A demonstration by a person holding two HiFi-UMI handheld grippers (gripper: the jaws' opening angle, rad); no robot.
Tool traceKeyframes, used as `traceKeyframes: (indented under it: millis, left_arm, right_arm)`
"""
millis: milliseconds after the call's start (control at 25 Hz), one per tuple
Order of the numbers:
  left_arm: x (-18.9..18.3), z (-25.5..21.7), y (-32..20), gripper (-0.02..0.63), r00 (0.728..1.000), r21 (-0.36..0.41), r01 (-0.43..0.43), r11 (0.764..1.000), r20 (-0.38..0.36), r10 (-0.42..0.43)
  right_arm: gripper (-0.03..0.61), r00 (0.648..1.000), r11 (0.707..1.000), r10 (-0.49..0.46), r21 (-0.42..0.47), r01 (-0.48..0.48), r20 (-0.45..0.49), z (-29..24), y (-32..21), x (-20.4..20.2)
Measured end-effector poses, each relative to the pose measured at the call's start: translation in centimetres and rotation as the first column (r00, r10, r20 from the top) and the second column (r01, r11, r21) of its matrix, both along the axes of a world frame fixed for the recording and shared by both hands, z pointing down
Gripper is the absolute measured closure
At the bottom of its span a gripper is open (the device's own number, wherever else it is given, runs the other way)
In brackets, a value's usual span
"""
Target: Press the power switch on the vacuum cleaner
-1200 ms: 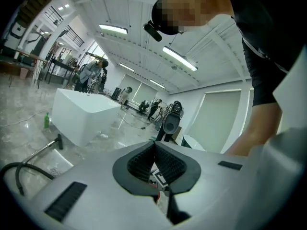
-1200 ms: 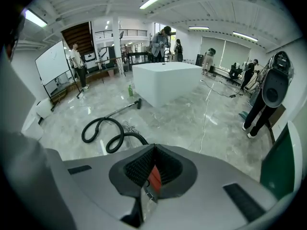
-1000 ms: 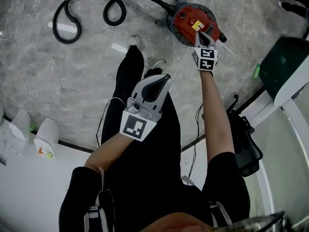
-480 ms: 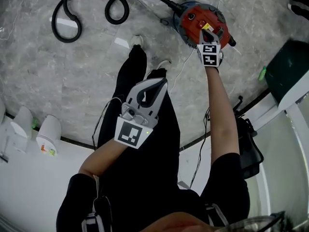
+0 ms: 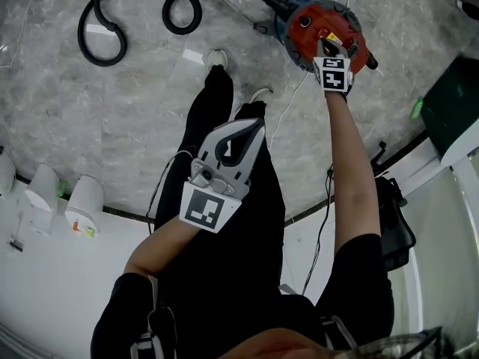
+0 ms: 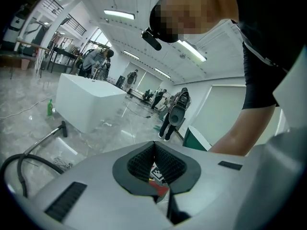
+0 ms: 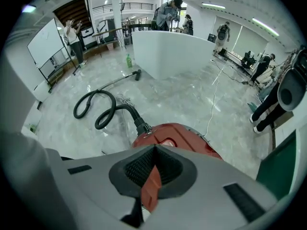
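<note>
On the grey marble floor (image 5: pixel 112 118), seen from the head view, the red vacuum cleaner (image 5: pixel 307 17) sits at the top of the scene. Its black hose (image 5: pixel 142 6) loops away to the left. The right tongs (image 5: pixel 322 45) reach out on a straight arm, with their tips over the top of the machine, beside a small yellow label (image 5: pixel 331 36) whose print is too small to read. Whether the tips touch the casing cannot be told. The right marker cube (image 5: pixel 334 75) shows black-and-white squares. The left tongs (image 5: pixel 257 124) hang lower, in front of the person's black trousers, well apart from the vacuum, and they bear a square marker (image 5: pixel 203 206) of their own. Two white shoes (image 5: pixel 217 57) stand between hose and machine.

Along the left gripper view, the left tongs (image 6: pixel 154 145) are pressed together with nothing held. A sliver of red and a scrap of marker print show through the notch behind them. A white block (image 6: pixel 91 104) and a green bottle (image 6: pixel 49 108) stand on the floor beyond.

Along the right gripper view, the right tongs (image 7: pixel 154 148) are also together and hold nothing. The vacuum cleaner's red shell (image 7: pixel 182 134) lies just past them, and the hose (image 7: pixel 103 107) curls off across the floor. No brand name can be read anywhere.
</note>
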State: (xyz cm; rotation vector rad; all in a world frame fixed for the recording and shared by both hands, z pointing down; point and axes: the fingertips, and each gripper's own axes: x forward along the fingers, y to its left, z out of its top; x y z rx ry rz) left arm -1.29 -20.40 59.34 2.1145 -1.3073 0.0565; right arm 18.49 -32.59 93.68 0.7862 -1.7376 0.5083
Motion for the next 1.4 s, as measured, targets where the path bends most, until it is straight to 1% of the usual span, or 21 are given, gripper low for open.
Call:
traceKeyframes:
  millis: [80,200,400,600,680,840,1000,1160,1240,1320,1400]
  left_arm:
    - [0.1,0.5,0.1,0.595,1.000,-0.016,-0.004,1.000,-0.008,0.004]
    - [0.2,1.0,0.2,0.595,1.000,-0.023,-0.018,1.000,-0.008,0.018]
    - [-0.5,1.8,-0.3,0.595,1.000,-0.032,-0.015,0.999,0.000,0.015]
    - [-0.8,2.3,-0.7,0.595,1.000,-0.037,-0.007,0.999,-0.006,0.006]
    - [-0.8,2.3,-0.9,0.595,1.000,-0.031,-0.006,0.999,-0.009,0.006]
    - [-0.6,2.2,-1.0,0.595,1.000,-0.034,-0.008,0.999,-0.018,0.007]
    - [-1.0,2.4,-1.3,0.595,1.000,-0.033,-0.018,0.999,-0.006,0.018]
    - [-1.1,1.8,-1.1,0.595,1.000,-0.032,-0.008,0.999,-0.017,0.007]
    - [-0.2,1.4,-0.9,0.595,0.999,-0.022,-0.032,0.999,-0.032,0.031]
    - [0.7,1.0,-0.8,0.595,0.997,-0.002,-0.065,0.998,-0.039,0.065]
    - [1.0,1.0,-0.8,0.595,0.997,0.006,-0.068,0.998,-0.044,0.068]
  right_arm:
    - [0.563,1.000,1.000,0.005,-0.015,-0.005,-0.018,0.7,-0.3,0.2]
    - [0.563,0.999,0.998,0.039,-0.049,-0.040,-0.028,1.8,-0.1,0.6]
    - [0.563,0.998,0.998,-0.001,-0.058,-0.003,-0.062,2.2,0.0,0.5]
    - [0.561,0.995,0.993,-0.031,-0.114,0.020,-0.095,3.2,0.9,0.6]
    - [0.561,0.994,0.993,-0.049,-0.113,0.037,-0.100,3.3,0.8,0.4]
    - [0.561,0.994,0.993,-0.075,-0.098,0.066,-0.081,3.2,0.9,0.5]
    - [0.561,0.994,0.991,-0.092,-0.108,0.084,-0.066,3.3,0.8,0.3]
    - [0.562,0.997,0.989,-0.070,-0.135,0.065,-0.036,3.1,0.8,0.4]
    - [0.561,0.998,0.989,-0.063,-0.136,0.058,-0.028,3.1,1.0,0.4]
    - [0.562,0.999,0.993,-0.046,-0.112,0.044,-0.020,2.9,1.0,0.5]
    - [0.563,1.000,0.997,-0.016,-0.072,0.016,-0.004,2.0,0.7,0.2]
